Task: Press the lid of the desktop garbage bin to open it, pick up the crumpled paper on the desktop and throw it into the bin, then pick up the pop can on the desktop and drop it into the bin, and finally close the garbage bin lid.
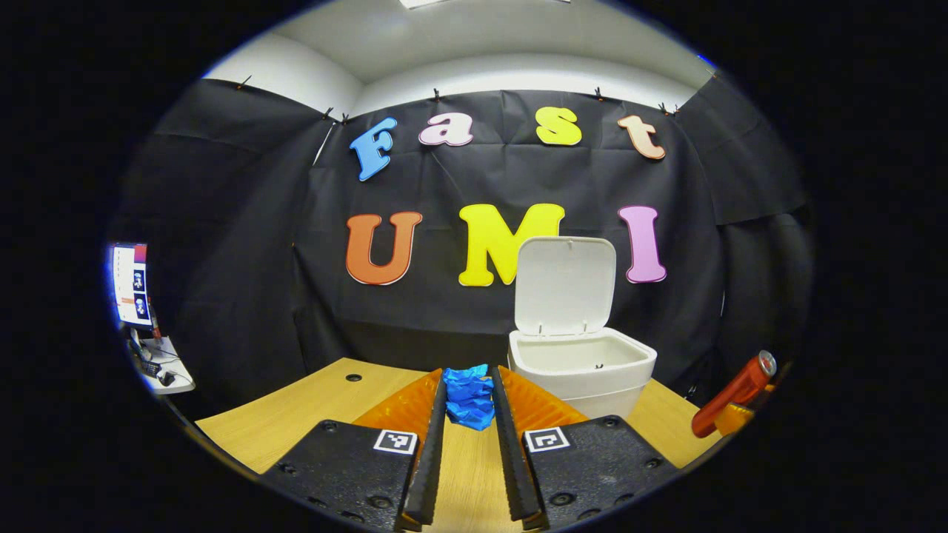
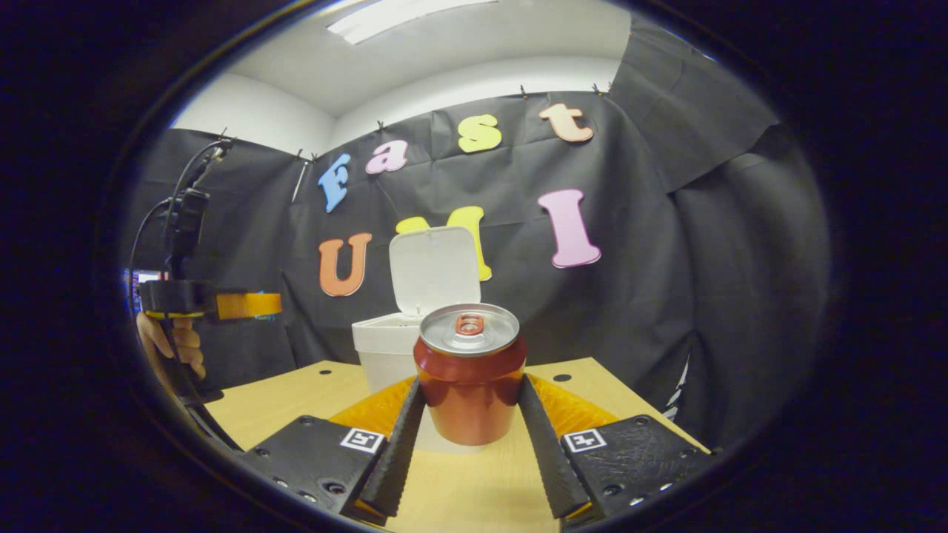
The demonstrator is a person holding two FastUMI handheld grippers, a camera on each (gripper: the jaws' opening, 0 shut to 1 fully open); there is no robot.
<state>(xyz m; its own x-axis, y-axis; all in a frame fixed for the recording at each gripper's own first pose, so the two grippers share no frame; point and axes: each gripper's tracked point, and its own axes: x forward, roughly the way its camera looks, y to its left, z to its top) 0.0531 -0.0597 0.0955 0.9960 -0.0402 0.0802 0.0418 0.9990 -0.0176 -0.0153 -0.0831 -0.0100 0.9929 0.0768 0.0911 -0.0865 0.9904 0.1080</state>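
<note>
in the left gripper view, the left gripper (image 1: 469, 403) holds the crumpled paper (image 1: 469, 396), a blue wad, with its jaws clamped on it from both sides near the tips. it sits above the wooden table (image 1: 311, 407), short of the white garbage bin (image 1: 585, 370), which stands just ahead and to the right with its lid (image 1: 566, 285) swung fully upright. the pop can (image 1: 733, 396) shows at the far right edge, tilted, apparently in the other gripper (the edge distortion makes that grip hard to read).

in the right gripper view, the right gripper (image 2: 469, 411) has its jaws closed against the sides of the pop can (image 2: 469, 374), which stands upright, top rim and tab visible. behind it is the open garbage bin (image 2: 385, 344). the left gripper (image 2: 211, 303) hangs well to the left with a hand (image 2: 174, 344) below it.

risks, as i judge them: the paper is pinched only at the tips, so a jolt could shake it loose before it is over the opening. with both grippers loaded and heading for one small bin, they could collide, or knock the upright lid shut.
</note>
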